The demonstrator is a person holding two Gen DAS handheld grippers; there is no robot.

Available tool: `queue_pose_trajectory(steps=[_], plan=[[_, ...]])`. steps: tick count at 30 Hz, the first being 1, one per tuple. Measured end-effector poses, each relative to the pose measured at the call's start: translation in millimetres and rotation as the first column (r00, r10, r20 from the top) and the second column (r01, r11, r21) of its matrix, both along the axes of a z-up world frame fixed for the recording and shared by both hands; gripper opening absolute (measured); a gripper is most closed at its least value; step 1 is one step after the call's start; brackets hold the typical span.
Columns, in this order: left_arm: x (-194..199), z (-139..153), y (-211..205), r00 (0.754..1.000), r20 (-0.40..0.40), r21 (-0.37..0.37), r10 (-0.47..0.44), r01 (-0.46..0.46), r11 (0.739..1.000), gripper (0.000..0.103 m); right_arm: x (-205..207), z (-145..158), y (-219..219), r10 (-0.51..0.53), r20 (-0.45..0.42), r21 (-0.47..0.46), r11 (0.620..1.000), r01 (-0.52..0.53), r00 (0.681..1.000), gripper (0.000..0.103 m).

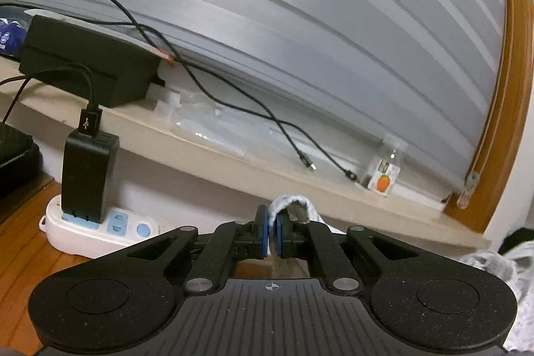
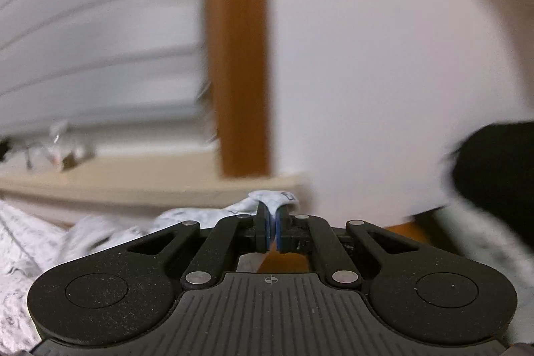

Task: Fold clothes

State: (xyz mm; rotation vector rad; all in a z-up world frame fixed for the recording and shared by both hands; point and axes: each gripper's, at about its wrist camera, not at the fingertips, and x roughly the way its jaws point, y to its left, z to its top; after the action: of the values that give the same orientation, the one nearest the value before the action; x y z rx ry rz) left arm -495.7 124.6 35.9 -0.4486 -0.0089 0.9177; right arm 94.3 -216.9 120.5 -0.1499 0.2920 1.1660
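Garment (image 2: 40, 242) pinched by left hand-held gripper (image 1: 272, 231) and right hand-held gripper (image 2: 273, 229) — keep edges taut, level; blur probably hides slack.

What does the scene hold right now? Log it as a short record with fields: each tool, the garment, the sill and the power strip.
left tool: shut on a fold of the white patterned garment
right tool: shut on another fold of the same garment
garment: hangs between both tools, loose cloth bunched at the sides
window sill: black box, loose cables, small bottle with orange label
power strip: white, on the wooden surface, black USB charger plugged in
right view: motion-blurred
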Motion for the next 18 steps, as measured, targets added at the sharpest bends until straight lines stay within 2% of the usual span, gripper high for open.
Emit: queue_pose_trajectory(steps=[3, 5, 8, 9, 12, 16, 18], plan=[[3, 0, 2, 1.0, -0.016, -0.016, -0.005, 0.005, 1.0, 0.005, 14, 7, -54, -0.072, -0.01, -0.023, 0.997, 0.072, 0.997, 0.004], [6, -1, 3, 0.999, -0.033, -0.03, -0.018, 0.017, 0.999, 0.005, 21, -5, -73, -0.093, -0.013, -0.105, 0.99, 0.091, 0.996, 0.005], [13, -5, 4, 0.996, -0.074, -0.04, -0.043, 0.04, 0.998, 0.005, 26, -26, -76, -0.097, -0.029, -0.208, 0.974, 0.089, 0.995, 0.015], [15, -6, 4, 0.995, -0.085, -0.043, -0.049, 0.046, 0.998, 0.005, 26, -31, -74, -0.1, -0.024, -0.23, 0.969, 0.092, 0.995, 0.022], [17, -7, 5, 0.994, -0.091, -0.045, -0.057, 0.053, 0.998, 0.005, 16, -31, -53, -0.099, 0.025, -0.223, 0.969, 0.103, 0.995, 0.032], [18, -9, 5, 0.993, -0.096, -0.047, -0.064, 0.06, 0.997, 0.005, -5, -44, 2, 0.039, -0.023, -0.26, 0.965, -0.044, 0.999, 0.047], [20, -9, 5, 0.992, -0.107, -0.047, -0.068, 0.063, 0.997, 0.005, -13, -57, 33, 0.095, -0.044, -0.297, 0.949, -0.104, 0.995, 0.048]])
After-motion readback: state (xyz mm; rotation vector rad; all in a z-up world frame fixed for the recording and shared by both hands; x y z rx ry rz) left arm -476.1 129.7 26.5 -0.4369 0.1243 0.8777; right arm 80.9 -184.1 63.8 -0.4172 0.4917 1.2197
